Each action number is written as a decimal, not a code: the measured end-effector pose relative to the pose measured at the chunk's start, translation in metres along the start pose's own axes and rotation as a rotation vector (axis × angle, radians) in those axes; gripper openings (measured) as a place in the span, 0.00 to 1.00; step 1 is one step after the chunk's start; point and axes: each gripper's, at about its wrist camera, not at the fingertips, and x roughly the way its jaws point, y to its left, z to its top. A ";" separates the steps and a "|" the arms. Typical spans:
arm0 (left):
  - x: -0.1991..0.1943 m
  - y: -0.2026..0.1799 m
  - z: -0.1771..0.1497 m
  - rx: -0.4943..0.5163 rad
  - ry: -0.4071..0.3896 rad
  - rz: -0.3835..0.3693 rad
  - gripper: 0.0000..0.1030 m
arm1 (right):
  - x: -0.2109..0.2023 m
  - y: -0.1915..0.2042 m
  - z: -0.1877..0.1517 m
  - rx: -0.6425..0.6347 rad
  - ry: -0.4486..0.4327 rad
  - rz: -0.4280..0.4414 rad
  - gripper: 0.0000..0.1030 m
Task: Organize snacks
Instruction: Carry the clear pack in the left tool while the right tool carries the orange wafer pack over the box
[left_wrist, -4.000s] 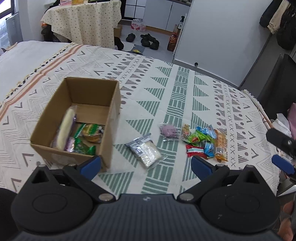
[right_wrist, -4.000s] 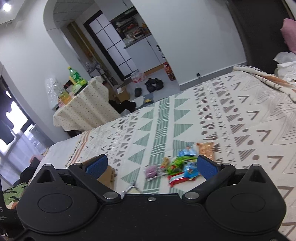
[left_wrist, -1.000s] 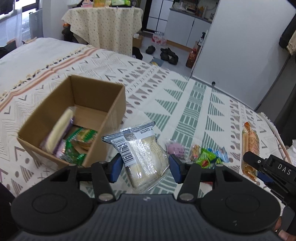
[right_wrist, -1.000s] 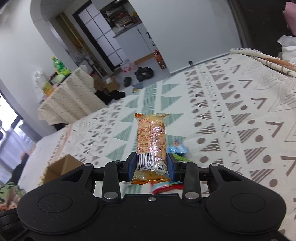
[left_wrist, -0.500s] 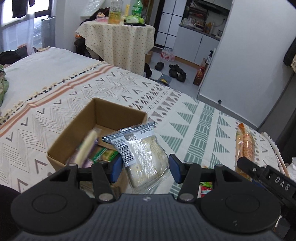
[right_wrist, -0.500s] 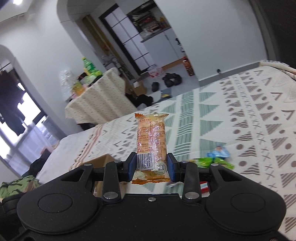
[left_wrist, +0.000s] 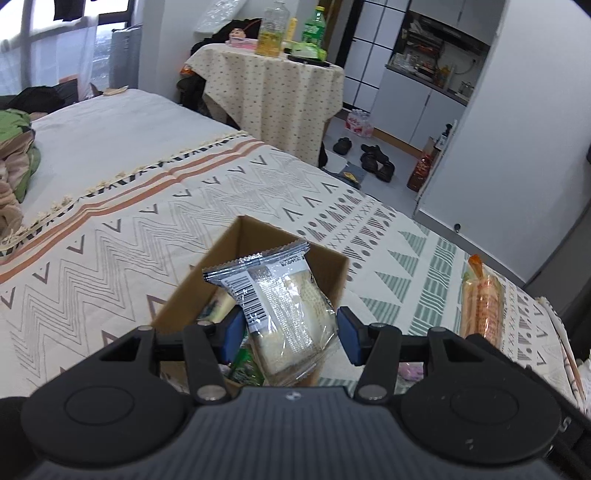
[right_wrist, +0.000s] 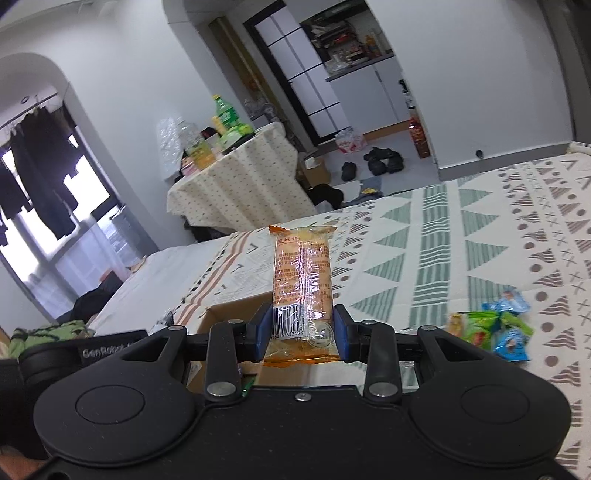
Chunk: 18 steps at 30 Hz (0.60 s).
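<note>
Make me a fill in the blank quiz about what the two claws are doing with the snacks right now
1. The left claw grips a clear packet above the cardboard ____.
2. The right claw is shut on an ____ packet.
3. Each packet shows a printed ____ near the claw.
4. Loose snacks lie on the patterned ____.

Missing words: box; orange; barcode; bedspread
</note>
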 end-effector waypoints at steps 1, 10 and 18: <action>0.002 0.004 0.001 -0.008 0.003 0.002 0.51 | 0.003 0.004 -0.002 -0.007 0.001 0.009 0.33; 0.022 0.038 0.012 -0.068 0.029 0.013 0.51 | 0.023 0.031 -0.015 -0.069 0.034 0.025 0.34; 0.051 0.055 0.020 -0.080 0.083 -0.027 0.51 | 0.045 0.046 -0.023 -0.098 0.074 0.011 0.34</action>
